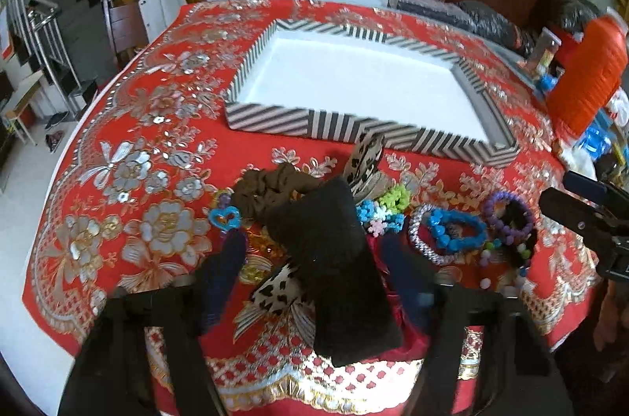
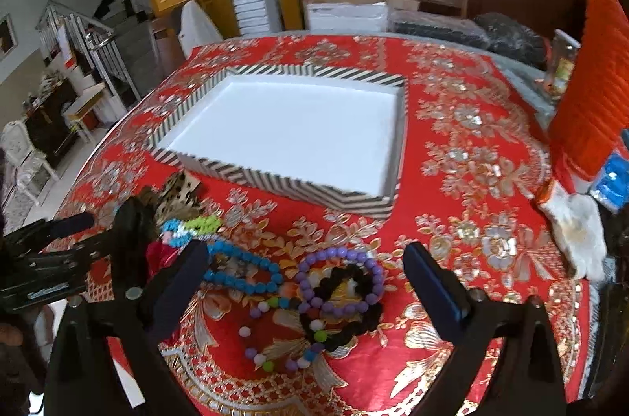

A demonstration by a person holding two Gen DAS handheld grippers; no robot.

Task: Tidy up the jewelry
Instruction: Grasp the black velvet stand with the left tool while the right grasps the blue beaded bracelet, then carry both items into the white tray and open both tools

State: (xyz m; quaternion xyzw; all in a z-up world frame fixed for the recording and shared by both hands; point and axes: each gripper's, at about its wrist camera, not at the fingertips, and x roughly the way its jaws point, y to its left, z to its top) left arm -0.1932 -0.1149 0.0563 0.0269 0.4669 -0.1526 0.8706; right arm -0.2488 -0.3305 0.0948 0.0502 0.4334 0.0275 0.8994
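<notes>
A striped tray with a white inside (image 1: 275,119) (image 2: 275,180) lies on the red tablecloth; nothing lies in it. Before it lies a heap of jewelry: brown scrunchie (image 1: 271,184), black velvet pad (image 1: 334,266), blue bead bracelet (image 1: 452,231) (image 2: 243,270), purple bead bracelet (image 1: 507,215) (image 2: 342,282), black scrunchie (image 2: 354,314), leopard bow (image 1: 365,160) (image 2: 177,196). My left gripper (image 1: 314,270) is open, its fingers either side of the black pad, which rises between them. My right gripper (image 2: 306,266) is open above the purple bracelet and the black scrunchie.
An orange pleated object (image 1: 589,70) (image 2: 597,94) and blue and white packets (image 2: 578,227) crowd the table's right side. A multicolour bead string (image 2: 283,349) lies near the front edge. Chairs and boxes stand behind the table.
</notes>
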